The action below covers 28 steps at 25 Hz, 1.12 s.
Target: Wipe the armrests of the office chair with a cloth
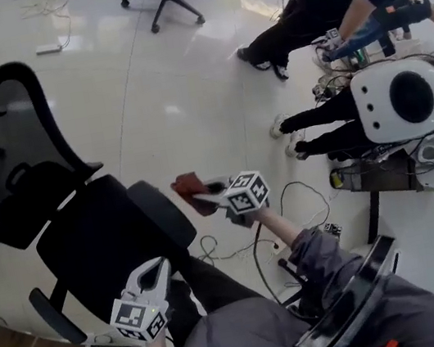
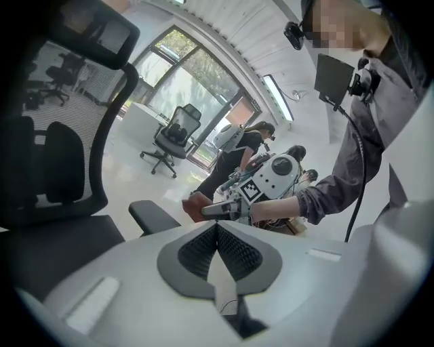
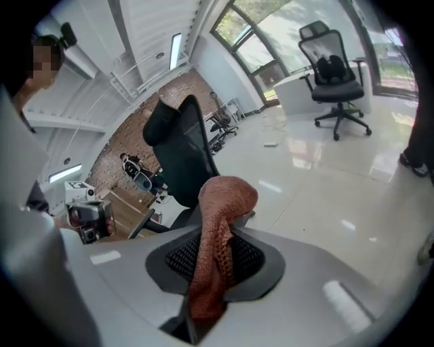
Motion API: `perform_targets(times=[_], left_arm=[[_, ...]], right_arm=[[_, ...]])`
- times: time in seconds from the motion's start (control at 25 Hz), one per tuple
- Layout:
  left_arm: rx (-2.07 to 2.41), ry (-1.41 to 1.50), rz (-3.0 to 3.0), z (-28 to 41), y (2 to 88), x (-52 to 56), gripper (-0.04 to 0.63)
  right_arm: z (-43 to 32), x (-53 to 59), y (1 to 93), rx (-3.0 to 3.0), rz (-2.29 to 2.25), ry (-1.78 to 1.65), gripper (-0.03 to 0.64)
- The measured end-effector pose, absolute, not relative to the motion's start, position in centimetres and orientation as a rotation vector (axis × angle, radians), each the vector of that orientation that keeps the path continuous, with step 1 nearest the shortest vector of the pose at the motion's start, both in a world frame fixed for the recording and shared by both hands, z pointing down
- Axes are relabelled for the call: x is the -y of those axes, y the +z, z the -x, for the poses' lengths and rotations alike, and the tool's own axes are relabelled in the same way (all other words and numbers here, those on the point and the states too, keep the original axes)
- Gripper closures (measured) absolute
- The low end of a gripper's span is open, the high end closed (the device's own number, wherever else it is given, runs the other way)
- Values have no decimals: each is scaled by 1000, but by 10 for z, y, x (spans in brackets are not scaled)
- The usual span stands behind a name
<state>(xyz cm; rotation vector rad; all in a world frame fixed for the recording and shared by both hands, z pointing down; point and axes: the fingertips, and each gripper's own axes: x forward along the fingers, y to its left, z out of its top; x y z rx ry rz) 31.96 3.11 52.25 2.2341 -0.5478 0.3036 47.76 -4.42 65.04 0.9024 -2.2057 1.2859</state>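
Evidently the wiping has not begun; the step in hand is bringing the cloth [image 1: 187,185] to the first armrest. The right gripper [image 1: 207,198] has its jaws clamped on the reddish cloth, which bunches up out of them in the right gripper view [image 3: 218,230]; in the head view the cloth hangs just beside the outer edge of the near armrest [image 1: 164,211], and contact cannot be confirmed. The left gripper [image 1: 160,267] has its jaws pressed together with nothing between them; it hovers over the front edge of the seat of the office chair [image 1: 101,247], apart from both armrests. The left gripper view shows the same near armrest [image 2: 152,215] with the cloth [image 2: 192,206] close to its side; the far armrest [image 1: 52,315] stands at the opposite edge of the seat, untouched by either gripper.

Judging from this, the next move calls for lowering the cloth flat onto the top of the near armrest and drawing it along the pad from end to end; the chair may roll or swivel under the push, so the empty left gripper could steady it; then the far armrest needs the same pass.
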Motion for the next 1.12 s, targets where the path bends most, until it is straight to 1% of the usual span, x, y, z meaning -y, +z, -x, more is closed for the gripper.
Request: perform_targets(times=[0.12,0.24,0.4,0.6,0.88,1.0,1.12], left_arm=[[543,267,-2270,-330,532,3,581],[602,274,-2258,-321,541,25,581],[620,270,-2245,-326,558,39,581],[639,274,-2210,-323,579,33,581],[675,292,-2162,-314,615,38,581],[668,290,-2166,-316,619,41,580],[662,291,-2174,-320,617,40,581]], right_arm=[[-494,88,656,2197,-946,1235,543],[-478,107,685,2167,-930,1274,543],[-470,125,734,2116,-908,1319,543],[-451,130,786,2083,-856,1444,543],[-421,122,848,2003,-761,1523,543],[-409,121,857,1999,-716,1538,543],[-403,119,845,2031,-679,1544,543]])
